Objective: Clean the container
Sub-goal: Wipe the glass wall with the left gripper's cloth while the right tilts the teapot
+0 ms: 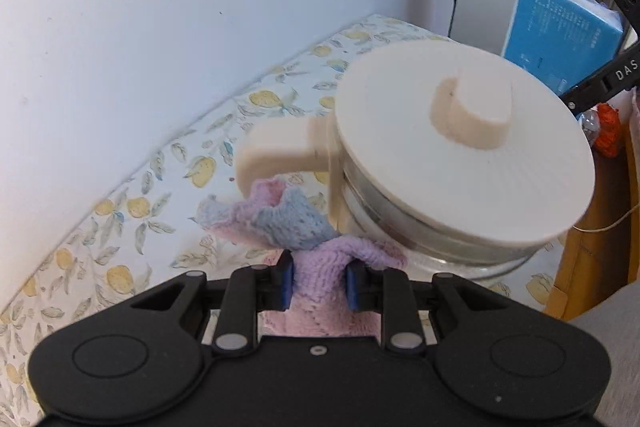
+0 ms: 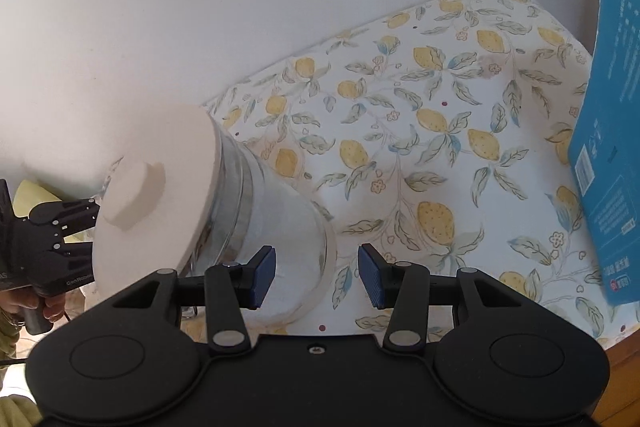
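Note:
A clear glass container point(image 2: 280, 211) with a round cream lid point(image 1: 460, 147) and a knob point(image 1: 472, 115) stands on the lemon-print tablecloth point(image 2: 440, 107). A cream handle point(image 1: 280, 151) sticks out at its left. My left gripper point(image 1: 320, 279) is shut on a pink and blue knitted cloth point(image 1: 296, 227), which lies against the container's side below the handle. My right gripper point(image 2: 316, 279) is open and empty, just right of the container's base. The left gripper's body point(image 2: 52, 227) shows behind the lid in the right wrist view.
A white wall point(image 1: 160, 27) runs along the table's far edge. A blue pack point(image 2: 608, 147) stands at the table's right side. A wooden piece point(image 1: 592, 247) and an orange object point(image 1: 608, 127) lie beyond the container.

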Action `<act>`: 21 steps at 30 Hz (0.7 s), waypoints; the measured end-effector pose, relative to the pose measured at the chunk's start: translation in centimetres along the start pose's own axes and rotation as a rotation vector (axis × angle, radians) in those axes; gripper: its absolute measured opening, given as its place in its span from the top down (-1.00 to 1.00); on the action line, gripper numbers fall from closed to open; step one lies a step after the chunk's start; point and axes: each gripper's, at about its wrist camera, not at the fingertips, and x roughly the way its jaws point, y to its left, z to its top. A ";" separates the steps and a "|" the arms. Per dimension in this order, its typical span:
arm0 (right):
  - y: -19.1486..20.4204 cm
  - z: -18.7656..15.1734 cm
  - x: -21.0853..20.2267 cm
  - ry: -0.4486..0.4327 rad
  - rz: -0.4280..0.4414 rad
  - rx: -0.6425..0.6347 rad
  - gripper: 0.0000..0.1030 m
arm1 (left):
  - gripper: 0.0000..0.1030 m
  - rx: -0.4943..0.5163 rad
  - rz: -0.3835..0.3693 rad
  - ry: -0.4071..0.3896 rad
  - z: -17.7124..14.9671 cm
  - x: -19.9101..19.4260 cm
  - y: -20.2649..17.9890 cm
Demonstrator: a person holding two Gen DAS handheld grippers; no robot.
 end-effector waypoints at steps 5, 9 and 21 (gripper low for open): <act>0.2 0.0 0.1 0.008 0.010 0.002 0.00 | 0.55 -0.008 -0.004 0.006 -0.1 0.5 0.0; 0.3 0.0 0.2 0.015 0.018 0.004 -0.01 | 0.55 -0.011 -0.011 0.024 -0.7 1.6 0.4; 0.7 0.0 0.5 0.034 0.043 0.009 0.00 | 0.56 -0.017 -0.044 0.107 -2.7 5.4 0.3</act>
